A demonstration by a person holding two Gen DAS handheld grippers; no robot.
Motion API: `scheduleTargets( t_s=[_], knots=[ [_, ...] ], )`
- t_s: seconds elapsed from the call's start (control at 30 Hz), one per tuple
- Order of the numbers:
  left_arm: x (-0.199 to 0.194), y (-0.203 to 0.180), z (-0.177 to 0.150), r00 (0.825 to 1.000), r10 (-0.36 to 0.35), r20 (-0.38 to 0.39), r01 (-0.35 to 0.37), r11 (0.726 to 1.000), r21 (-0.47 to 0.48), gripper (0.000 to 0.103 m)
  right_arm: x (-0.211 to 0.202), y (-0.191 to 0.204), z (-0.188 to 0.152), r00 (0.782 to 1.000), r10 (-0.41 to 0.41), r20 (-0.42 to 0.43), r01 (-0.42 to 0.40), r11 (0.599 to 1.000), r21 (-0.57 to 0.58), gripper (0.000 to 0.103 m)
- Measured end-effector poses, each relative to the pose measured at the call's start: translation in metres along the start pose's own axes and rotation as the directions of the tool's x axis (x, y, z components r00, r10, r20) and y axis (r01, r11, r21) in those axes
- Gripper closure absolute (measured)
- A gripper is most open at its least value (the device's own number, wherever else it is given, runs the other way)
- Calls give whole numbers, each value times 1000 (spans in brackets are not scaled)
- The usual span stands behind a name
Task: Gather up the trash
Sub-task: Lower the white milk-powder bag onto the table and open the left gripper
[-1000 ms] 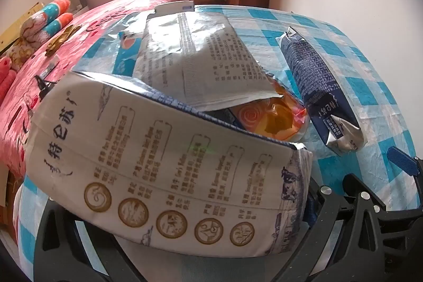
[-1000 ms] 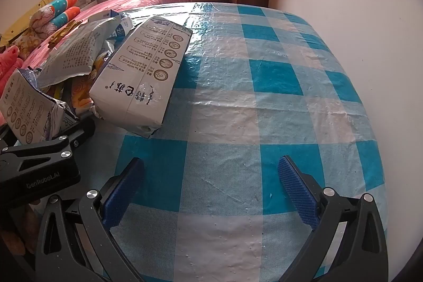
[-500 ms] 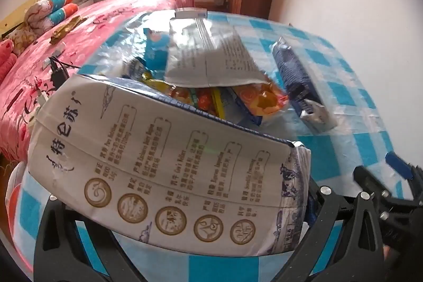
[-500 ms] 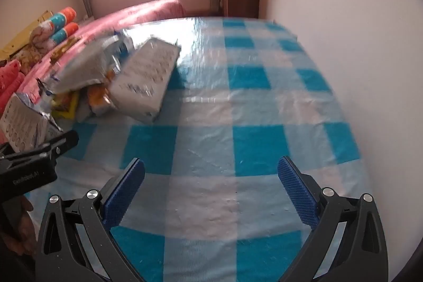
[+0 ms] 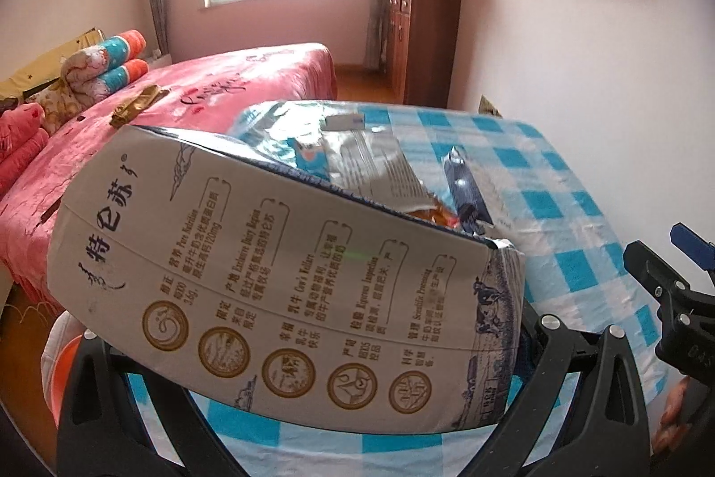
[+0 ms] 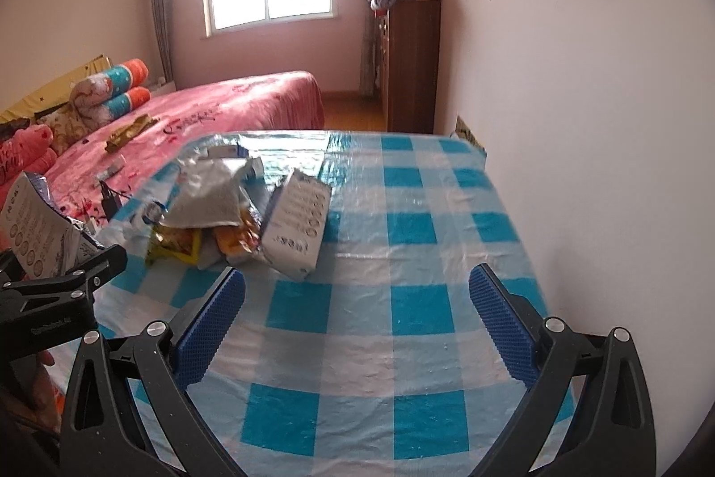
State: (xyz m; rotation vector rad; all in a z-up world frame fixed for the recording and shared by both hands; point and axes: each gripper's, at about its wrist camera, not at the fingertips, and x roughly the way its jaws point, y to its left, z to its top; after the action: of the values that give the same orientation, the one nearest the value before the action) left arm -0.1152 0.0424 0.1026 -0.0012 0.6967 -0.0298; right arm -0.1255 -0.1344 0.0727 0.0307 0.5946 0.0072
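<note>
Pink bedroom; checked table bears wrappers, possibly foil.

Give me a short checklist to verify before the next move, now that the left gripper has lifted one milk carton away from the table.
1. Left gripper shut on the held milk carton: ok; the carton fills its view.
2. Held carton clear of the table: ok.
3. Right gripper open and empty: ok.
4. Second milk carton free to pick: ok, it leans on the wrapper pile, uncovered.
5. Bin to drop trash into: cannot tell; only an orange rim shows at lower left.
6. Held carton empty: cannot tell.
</note>
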Motion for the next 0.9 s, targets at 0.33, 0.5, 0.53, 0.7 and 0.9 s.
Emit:
scheduleTargets(
  t_s=[0.33,0.5,0.53,0.7,0.9],
  knots=[
    [-23,3,-3,998,-3,58,5,999,-38,4,-36,4,6,997,-21,80,22,1000,-11,4],
    [-26,1,-8,996,-1,86,4,999,-37,4,-41,5,6,996,-24,84,25,1000,-8,4],
    [-26,1,-9,996,-2,91,5,999,-39,4,-41,1,5,996,-22,84,22,1000,-8,4],
    [-25,4,-14,995,-17,94,21,999,-45,4,-38,1,3,998,-11,59,11,1000,-1,4],
    [57,-6,-20,988,-44,-147,52,997,54,4,-26,-1,-2,1000,5,13,-5,1000,18,4]
  ],
)
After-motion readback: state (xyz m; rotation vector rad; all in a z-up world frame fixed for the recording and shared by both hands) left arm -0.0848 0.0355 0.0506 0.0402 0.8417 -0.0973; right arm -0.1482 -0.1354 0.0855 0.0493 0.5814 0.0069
